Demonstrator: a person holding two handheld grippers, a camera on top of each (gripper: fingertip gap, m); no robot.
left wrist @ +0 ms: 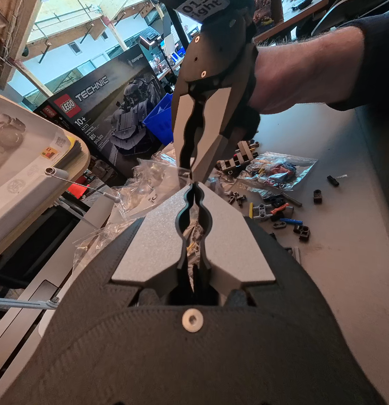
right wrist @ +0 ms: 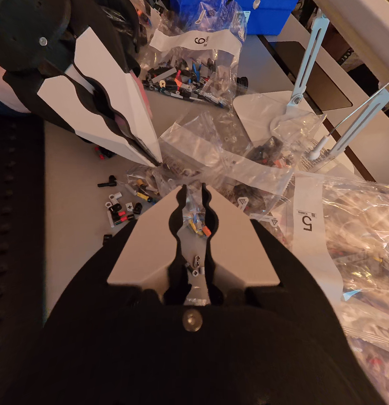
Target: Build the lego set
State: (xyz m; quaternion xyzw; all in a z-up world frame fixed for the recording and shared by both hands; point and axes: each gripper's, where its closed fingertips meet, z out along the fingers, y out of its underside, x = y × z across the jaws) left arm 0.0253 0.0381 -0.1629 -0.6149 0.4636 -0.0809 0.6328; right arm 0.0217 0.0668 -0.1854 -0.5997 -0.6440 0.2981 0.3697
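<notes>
A small clear bag of Lego pieces (right wrist: 198,223) hangs between the two grippers, above the grey table (right wrist: 75,175). My left gripper (left wrist: 194,185) is shut on the bag's upper edge; it shows at the upper left of the right wrist view (right wrist: 158,164). My right gripper (right wrist: 193,186) has its jaws a narrow gap apart, with the bag's top between the fingertips. In the left wrist view it (left wrist: 191,173) comes down from above, tip to tip with the left. The bag shows through the left fingers (left wrist: 193,236).
Loose small pieces (left wrist: 276,214) (right wrist: 121,210) lie on the table. Numbered part bags (right wrist: 189,72) (right wrist: 307,219) crowd the far and right side. A zip bag (left wrist: 276,171), a part-built grey assembly (left wrist: 237,157), the set's box (left wrist: 105,114), a blue bin (left wrist: 158,118) and a booklet stand (right wrist: 298,98) are around. My left and right fingertips are right by each other.
</notes>
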